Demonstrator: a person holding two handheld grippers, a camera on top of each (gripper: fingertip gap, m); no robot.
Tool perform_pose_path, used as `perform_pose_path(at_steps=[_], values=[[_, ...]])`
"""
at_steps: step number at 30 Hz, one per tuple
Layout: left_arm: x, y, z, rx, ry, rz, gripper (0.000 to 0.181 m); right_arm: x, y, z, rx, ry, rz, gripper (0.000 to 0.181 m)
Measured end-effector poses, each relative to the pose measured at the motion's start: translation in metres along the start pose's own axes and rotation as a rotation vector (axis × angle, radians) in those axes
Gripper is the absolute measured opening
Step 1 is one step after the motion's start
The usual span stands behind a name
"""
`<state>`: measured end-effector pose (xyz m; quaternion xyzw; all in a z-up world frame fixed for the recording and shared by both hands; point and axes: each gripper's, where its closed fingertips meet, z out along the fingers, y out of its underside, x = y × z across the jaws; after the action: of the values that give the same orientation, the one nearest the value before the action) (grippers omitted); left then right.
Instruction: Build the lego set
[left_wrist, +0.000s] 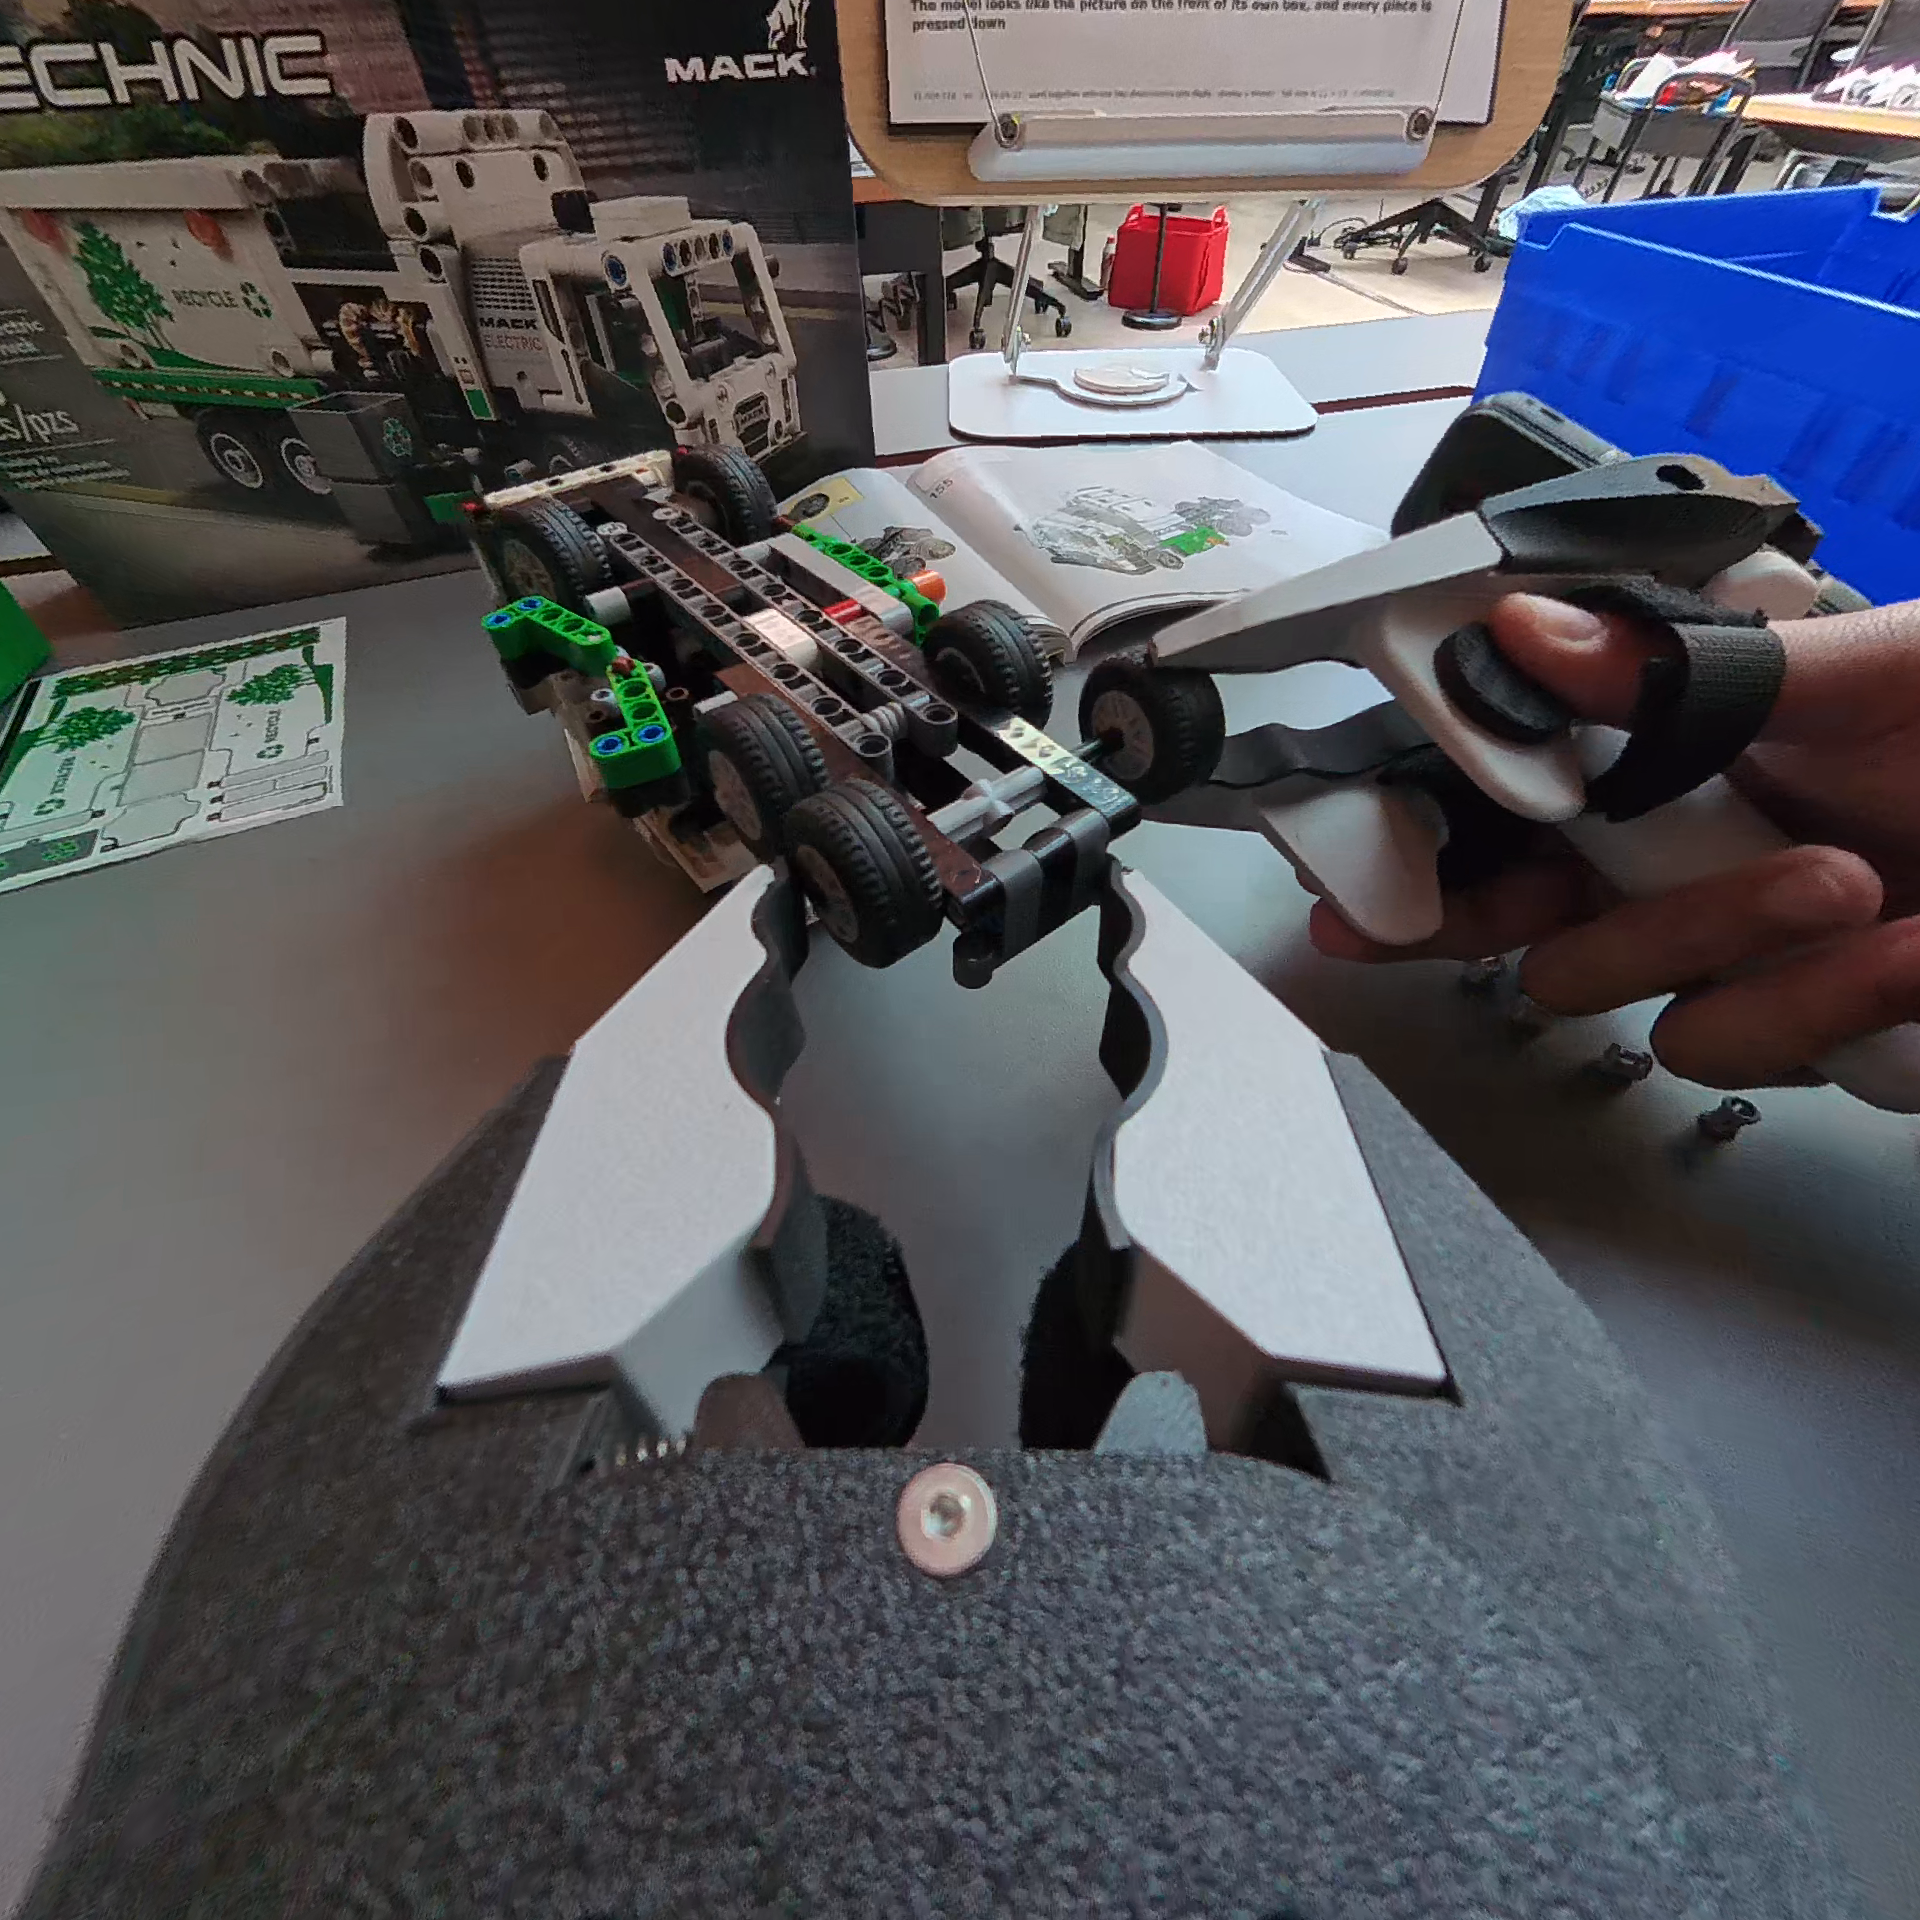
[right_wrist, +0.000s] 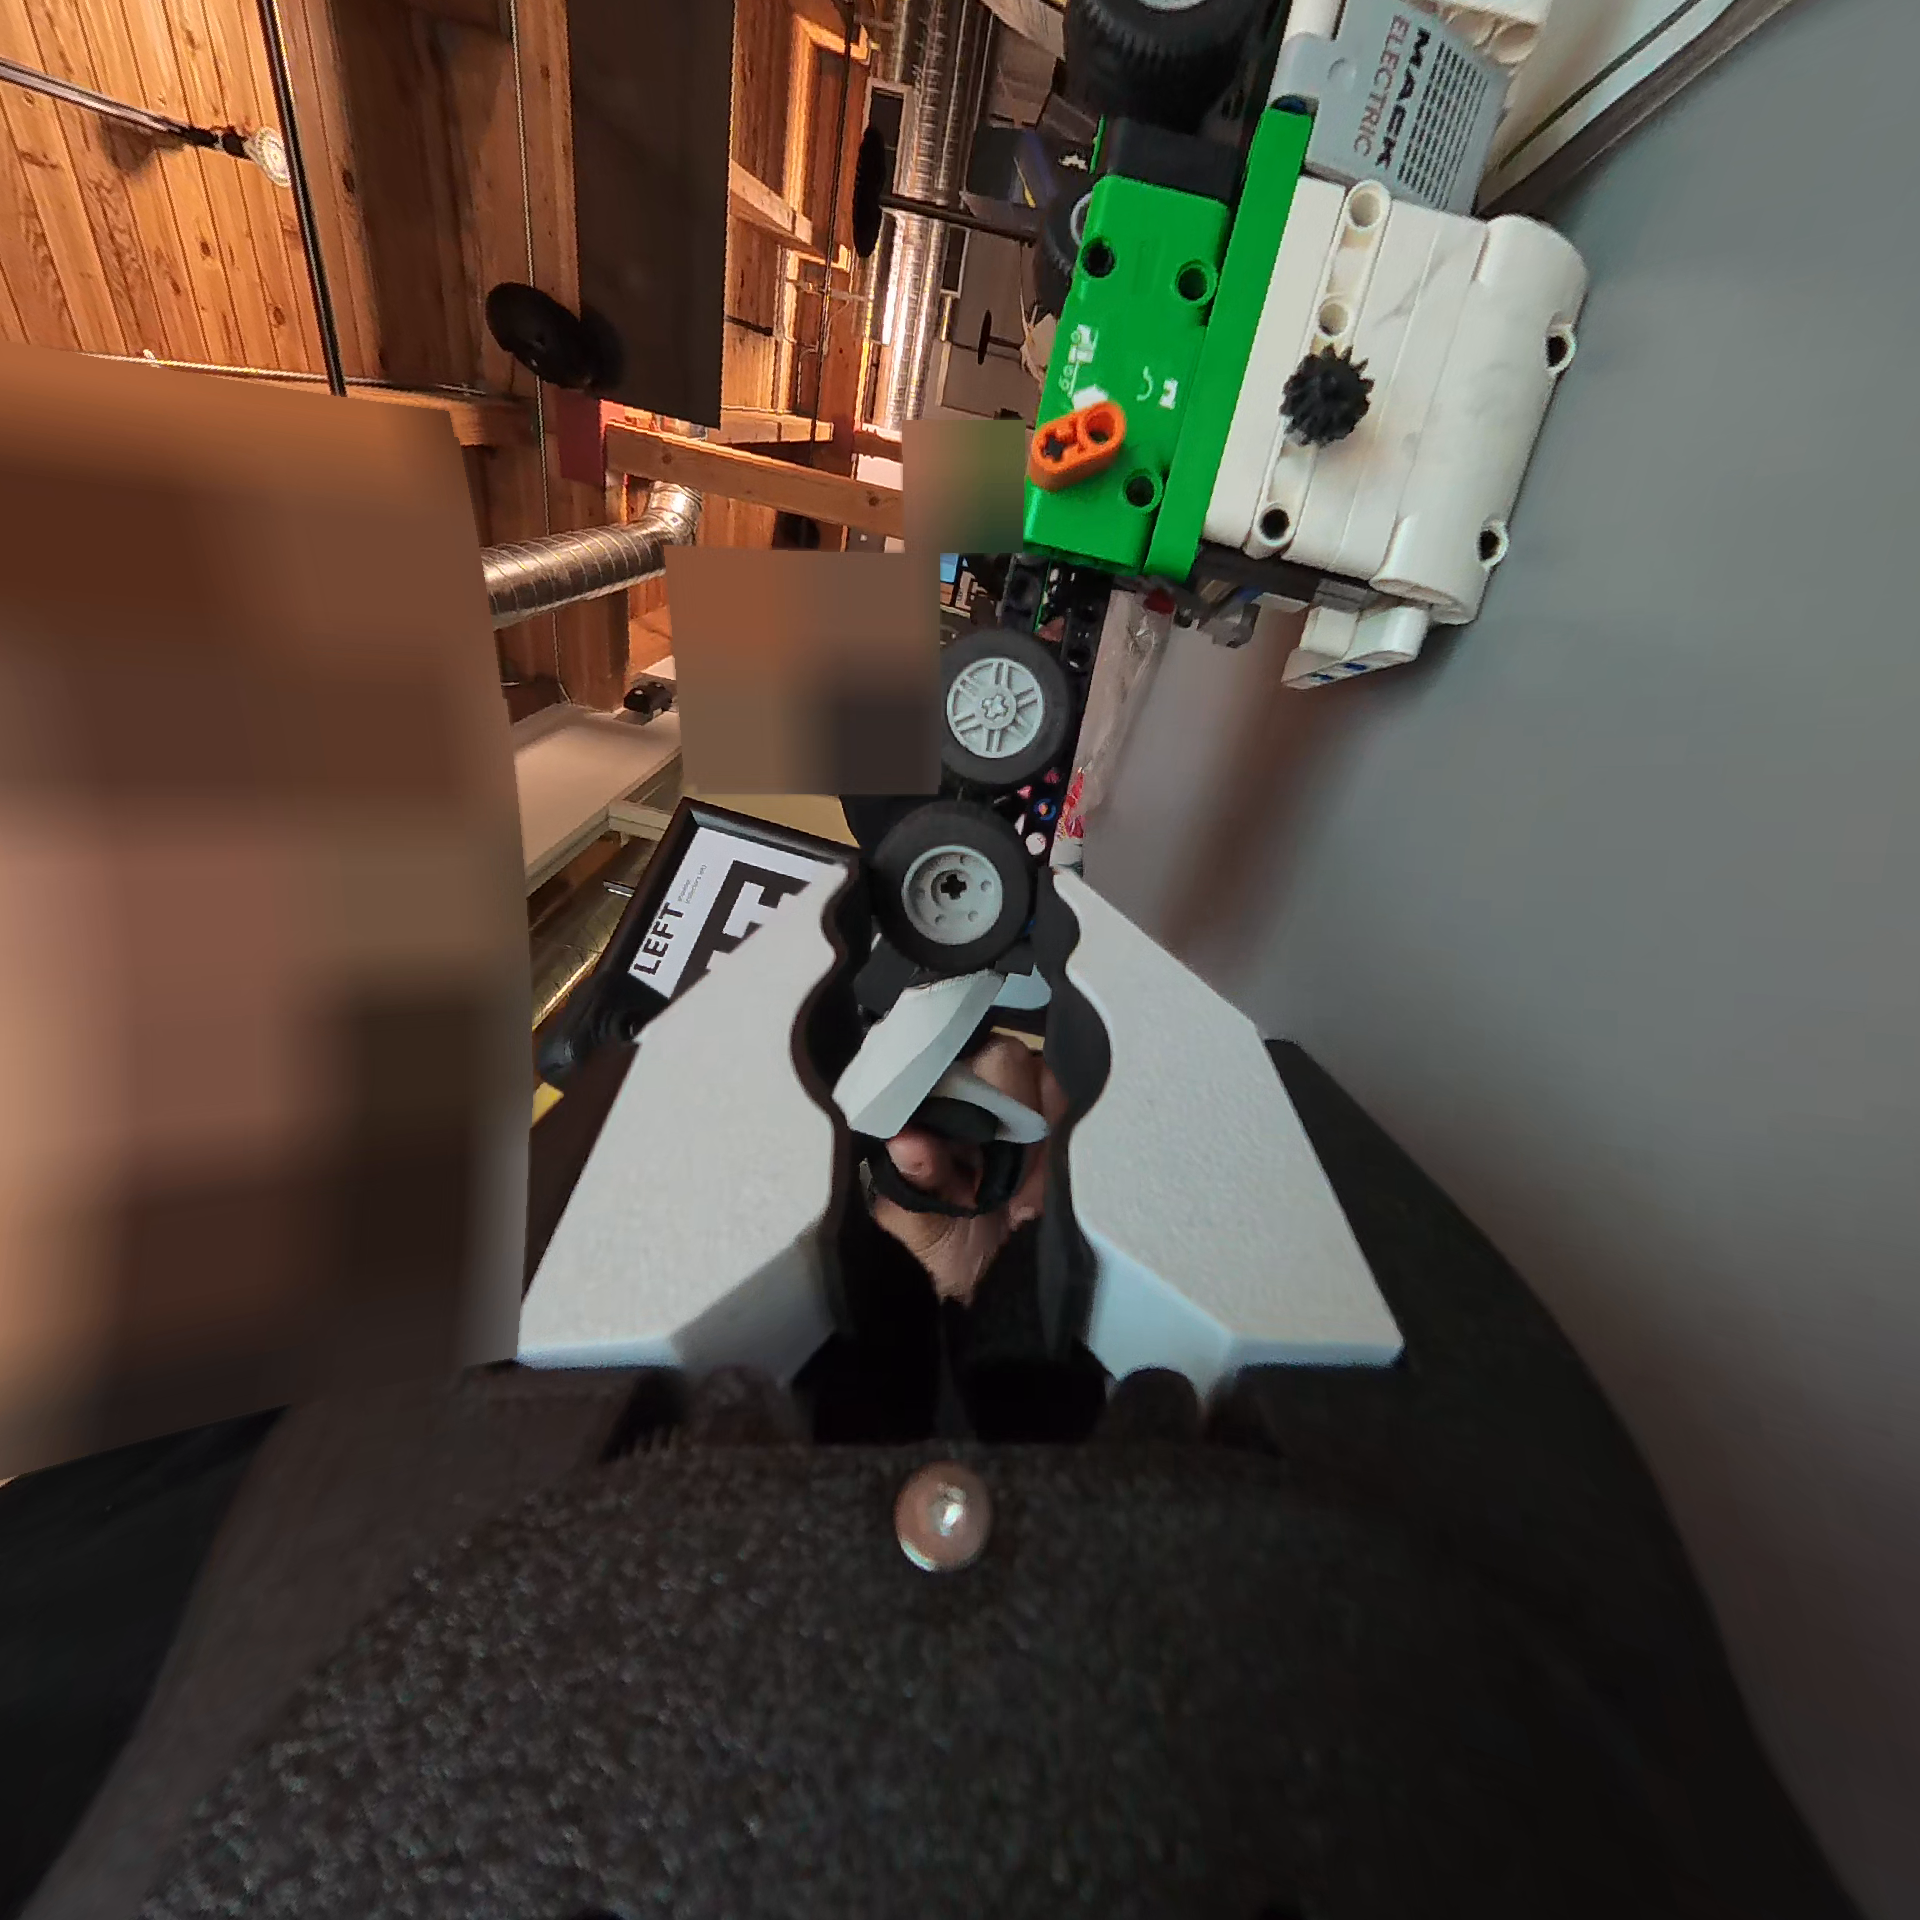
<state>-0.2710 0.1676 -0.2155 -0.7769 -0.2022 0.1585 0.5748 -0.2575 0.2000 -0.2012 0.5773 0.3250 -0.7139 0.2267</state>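
Six wheels (left_wrist: 1151, 729) show on one truck chassis (left_wrist: 769, 665).

Printed cardboard set box (left_wrist: 416, 260): top and left cropped. Small dark pins (left_wrist: 1662, 1081), right of box: too small to identify.

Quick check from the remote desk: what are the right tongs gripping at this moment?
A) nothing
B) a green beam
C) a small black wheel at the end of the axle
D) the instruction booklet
C: the right tongs close on the small black wheel at the axle's end on the truck chassis.
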Motion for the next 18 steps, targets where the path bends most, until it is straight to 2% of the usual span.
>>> perform_pose_path(at_steps=[7, 13, 18], values=[[0.0002, -0.0003, 0.0000, 0.003, 0.005, 0.008, 0.055, -0.0007, 0.0002, 0.0010, -0.041, 0.007, -0.013, 0.031], [0.0005, -0.0012, 0.0013, 0.007, 0.050, 0.034, 0.055, -0.0002, 0.0041, 0.0049, -0.197, 0.013, -0.024, 0.031], [-0.0002, -0.0015, 0.0022, 0.007, 0.041, 0.037, 0.055, 0.0004, 0.0044, 0.0090, -0.222, 0.014, -0.022, 0.031]])
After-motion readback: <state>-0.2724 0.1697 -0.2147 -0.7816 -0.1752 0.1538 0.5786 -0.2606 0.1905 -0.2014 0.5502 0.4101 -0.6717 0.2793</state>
